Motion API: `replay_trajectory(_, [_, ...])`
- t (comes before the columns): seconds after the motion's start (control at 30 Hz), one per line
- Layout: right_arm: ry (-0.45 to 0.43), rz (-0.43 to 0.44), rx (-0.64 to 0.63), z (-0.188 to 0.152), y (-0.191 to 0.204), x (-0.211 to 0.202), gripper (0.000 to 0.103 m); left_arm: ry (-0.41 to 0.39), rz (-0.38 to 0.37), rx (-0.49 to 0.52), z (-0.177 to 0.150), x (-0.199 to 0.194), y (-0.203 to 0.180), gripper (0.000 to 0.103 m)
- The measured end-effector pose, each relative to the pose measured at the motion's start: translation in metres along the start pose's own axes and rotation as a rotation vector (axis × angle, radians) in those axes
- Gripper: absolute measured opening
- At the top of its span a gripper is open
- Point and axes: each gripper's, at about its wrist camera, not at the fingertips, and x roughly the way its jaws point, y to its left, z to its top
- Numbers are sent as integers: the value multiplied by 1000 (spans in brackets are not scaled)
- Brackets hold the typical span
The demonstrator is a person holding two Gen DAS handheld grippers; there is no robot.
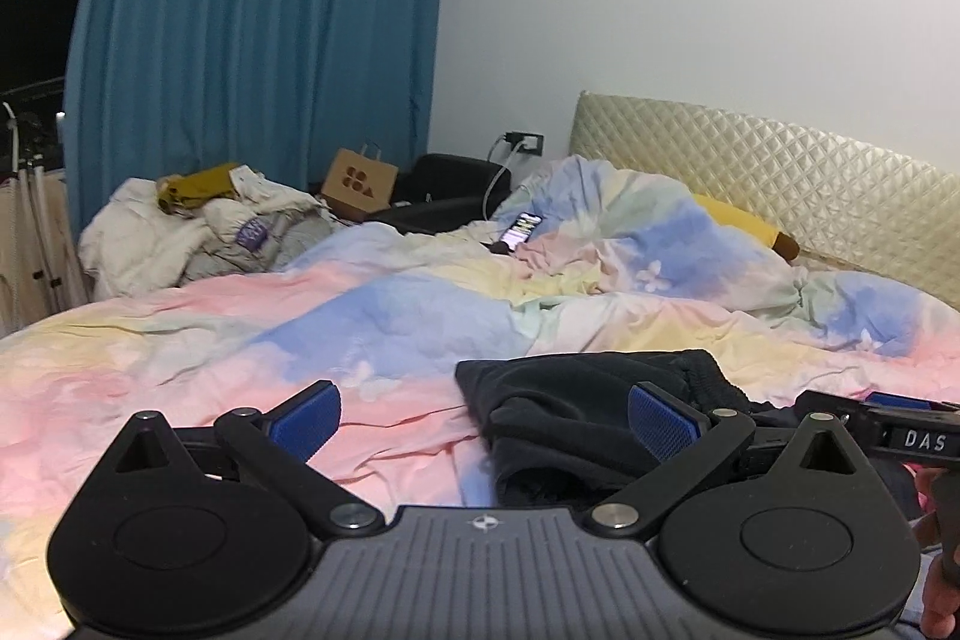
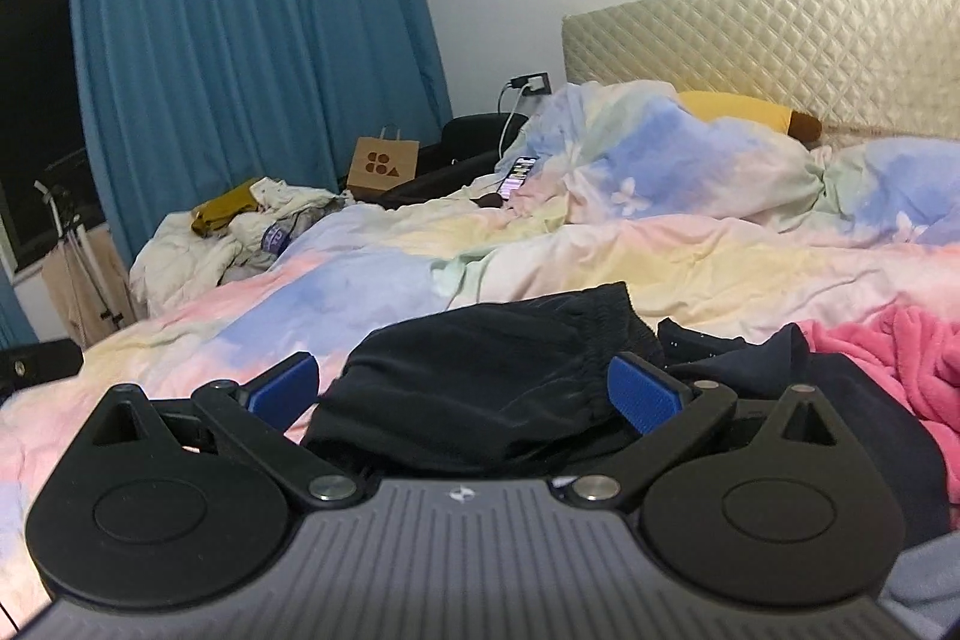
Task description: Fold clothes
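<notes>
Your left gripper (image 1: 483,418) hangs low over the bed (image 1: 180,340) with its jaws spread wide, holding nothing; the black garment (image 1: 576,400) lies bunched on the pastel duvet just ahead, toward the right finger. Your right gripper (image 2: 465,394) is likewise wide open, the same black garment (image 2: 480,370) heaped between its blue pads (image 2: 645,394). A pink fleece (image 2: 888,358) lies just right of it
</notes>
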Motion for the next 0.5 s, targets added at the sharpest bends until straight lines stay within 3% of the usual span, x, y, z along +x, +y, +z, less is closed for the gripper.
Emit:
replay_trajectory(0.2, [9, -25, -11, -20, 23, -33, 103, 1, 45, 12, -17, -49, 5, 103])
replay_trajectory(0.5, [38, -95, -12, -51, 32, -57, 103, 2, 61, -8, -48, -80, 16, 103])
